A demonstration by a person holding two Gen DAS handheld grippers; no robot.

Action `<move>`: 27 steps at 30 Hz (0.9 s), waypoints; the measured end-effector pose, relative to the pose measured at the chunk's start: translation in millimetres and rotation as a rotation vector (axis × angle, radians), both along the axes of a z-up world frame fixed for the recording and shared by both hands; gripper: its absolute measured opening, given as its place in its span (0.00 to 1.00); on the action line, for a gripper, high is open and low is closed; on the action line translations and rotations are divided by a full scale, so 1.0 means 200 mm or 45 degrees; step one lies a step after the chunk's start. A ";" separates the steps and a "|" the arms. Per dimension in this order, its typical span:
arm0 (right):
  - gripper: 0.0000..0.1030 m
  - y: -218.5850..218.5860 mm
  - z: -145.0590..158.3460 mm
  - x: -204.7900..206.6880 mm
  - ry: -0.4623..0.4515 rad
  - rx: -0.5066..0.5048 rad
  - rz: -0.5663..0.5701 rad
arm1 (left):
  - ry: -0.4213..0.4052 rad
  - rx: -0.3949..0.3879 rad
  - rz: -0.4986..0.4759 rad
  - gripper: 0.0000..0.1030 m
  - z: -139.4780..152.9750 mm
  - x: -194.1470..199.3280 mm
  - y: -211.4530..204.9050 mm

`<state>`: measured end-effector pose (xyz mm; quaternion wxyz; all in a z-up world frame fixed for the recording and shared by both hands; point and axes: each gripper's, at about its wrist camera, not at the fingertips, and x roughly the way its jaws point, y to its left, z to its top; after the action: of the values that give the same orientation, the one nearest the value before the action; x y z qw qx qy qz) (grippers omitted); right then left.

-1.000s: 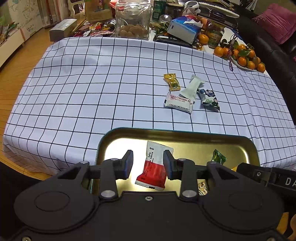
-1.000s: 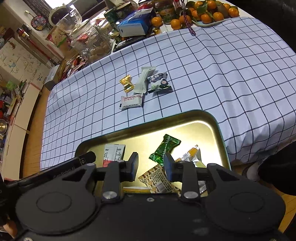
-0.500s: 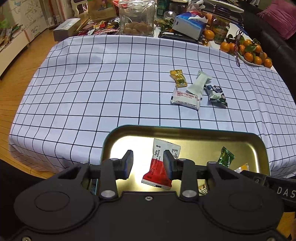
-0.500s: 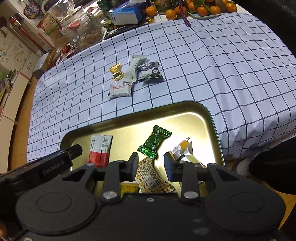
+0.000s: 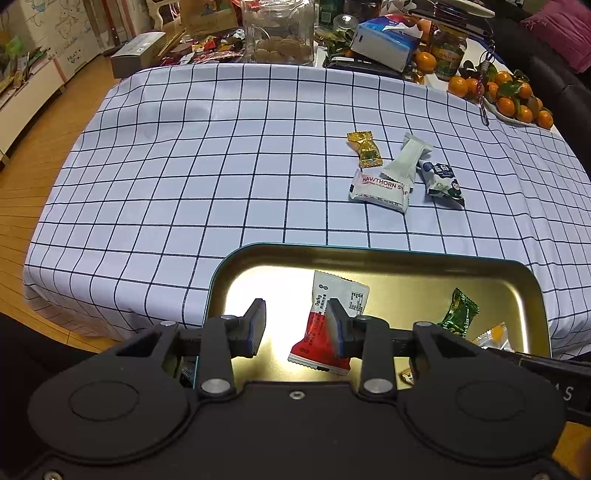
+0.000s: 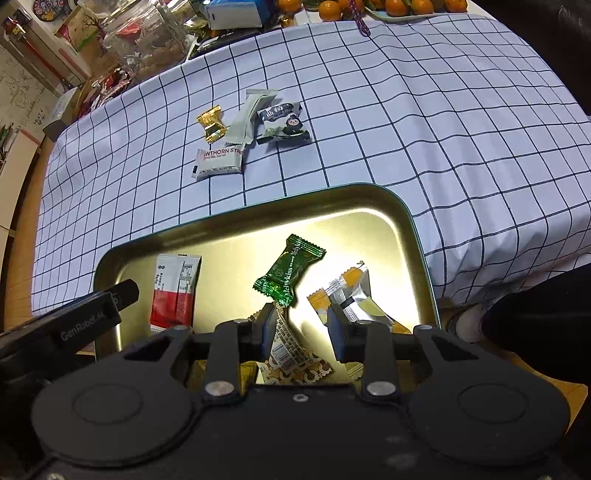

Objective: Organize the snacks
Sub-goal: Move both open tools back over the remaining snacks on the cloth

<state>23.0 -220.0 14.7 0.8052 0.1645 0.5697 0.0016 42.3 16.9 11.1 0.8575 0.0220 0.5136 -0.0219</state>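
Observation:
A gold metal tray (image 5: 369, 254) (image 6: 406, 229) sits at the near edge of the checked tablecloth. In it lie a red-and-white packet (image 5: 325, 332) (image 6: 175, 291), a green candy (image 5: 458, 314) (image 6: 288, 273), an orange-and-silver packet (image 6: 351, 291) and a brown patterned packet (image 6: 291, 354). On the cloth beyond lie a gold candy (image 5: 364, 147) (image 6: 211, 123), a pale green bar (image 5: 406, 158) (image 6: 249, 116), a white Hawthorn packet (image 5: 380, 190) (image 6: 219, 162) and a blue-and-white packet (image 5: 441, 181) (image 6: 282, 123). My left gripper (image 5: 295, 325) and right gripper (image 6: 302, 328) hover open and empty over the tray.
The far table edge is crowded: a glass cookie jar (image 5: 279, 29), a tissue box (image 5: 384, 37), a plate of oranges (image 5: 506, 96), a grey box (image 5: 138, 53). A dark sofa (image 5: 554, 62) lies to the right, wooden floor (image 5: 22, 177) to the left.
Both grippers have drawn back and risen a little over the tray; the table scene has shifted in view. Both stay open and the snacks have not moved.

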 end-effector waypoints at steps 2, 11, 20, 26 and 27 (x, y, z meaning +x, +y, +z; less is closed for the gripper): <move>0.33 0.00 -0.01 0.00 0.007 -0.007 0.001 | -0.006 0.009 -0.001 0.43 0.00 0.00 0.00; 0.33 0.00 -0.03 0.02 0.048 -0.013 0.006 | -0.020 0.013 0.008 0.43 0.01 -0.01 -0.01; 0.33 -0.01 -0.07 0.06 0.117 -0.030 -0.001 | 0.064 0.035 0.089 0.43 -0.02 0.03 0.03; 0.33 0.01 -0.09 0.07 0.165 -0.058 0.007 | 0.169 -0.055 0.118 0.43 -0.02 0.10 0.08; 0.33 0.01 -0.08 0.08 0.168 -0.059 0.012 | 0.178 -0.055 0.126 0.43 -0.02 0.12 0.08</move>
<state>38.2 -218.4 -2.2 0.7696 0.1427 0.6222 -0.0186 65.7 32.2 8.0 0.8199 -0.0236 0.5720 0.0081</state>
